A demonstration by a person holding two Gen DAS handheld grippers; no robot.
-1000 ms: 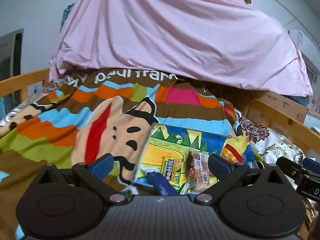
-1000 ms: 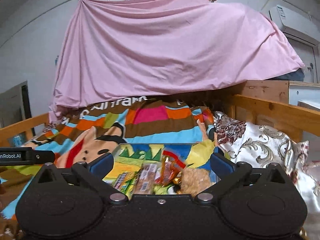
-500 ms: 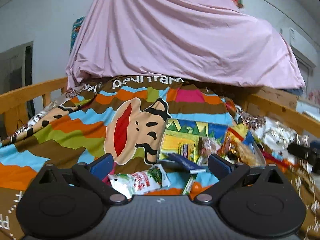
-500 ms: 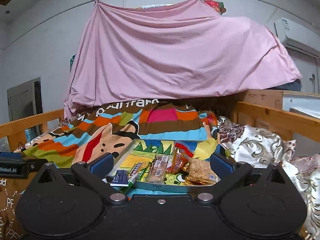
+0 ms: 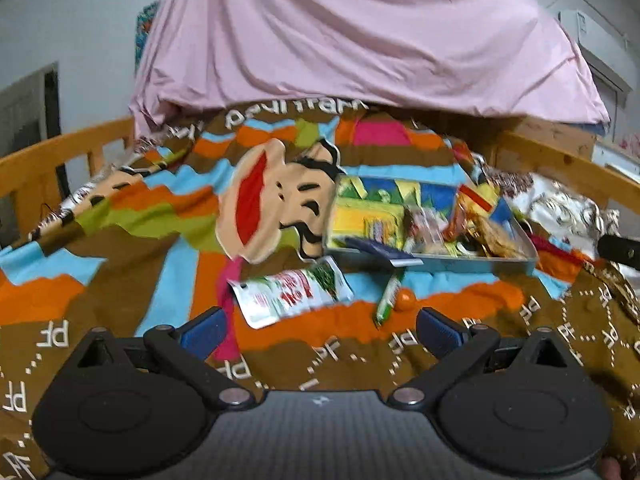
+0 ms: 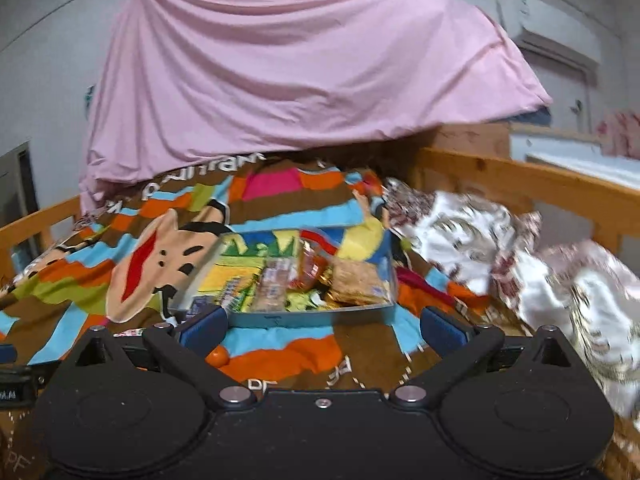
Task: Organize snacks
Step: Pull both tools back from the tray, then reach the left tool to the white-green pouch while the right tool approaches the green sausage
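A shallow tin tray [image 5: 472, 264] [image 6: 320, 315] with a colourful printed bottom lies on the striped blanket and holds several snack packets. In front of it on the blanket lie a white and green pouch [image 5: 292, 294], a thin green stick pack [image 5: 389, 298] and a small orange ball [image 5: 405, 300] [image 6: 218, 357]. A dark blue packet [image 5: 380, 252] hangs over the tray's near rim. My left gripper [image 5: 320, 334] is open and empty, well short of the pouch. My right gripper [image 6: 322, 330] is open and empty, just short of the tray's near rim.
Wooden bed rails [image 5: 60, 156] [image 6: 532, 184] run along both sides. A pink sheet [image 6: 296, 64] drapes over the far end. A crumpled white and gold cloth [image 6: 520, 256] lies right of the tray. The other gripper's tip [image 5: 618, 250] shows at the right edge.
Both grippers have pulled back from the tray, so the pouch, stick pack and orange ball on the blanket have come into view. Both stay open and empty.
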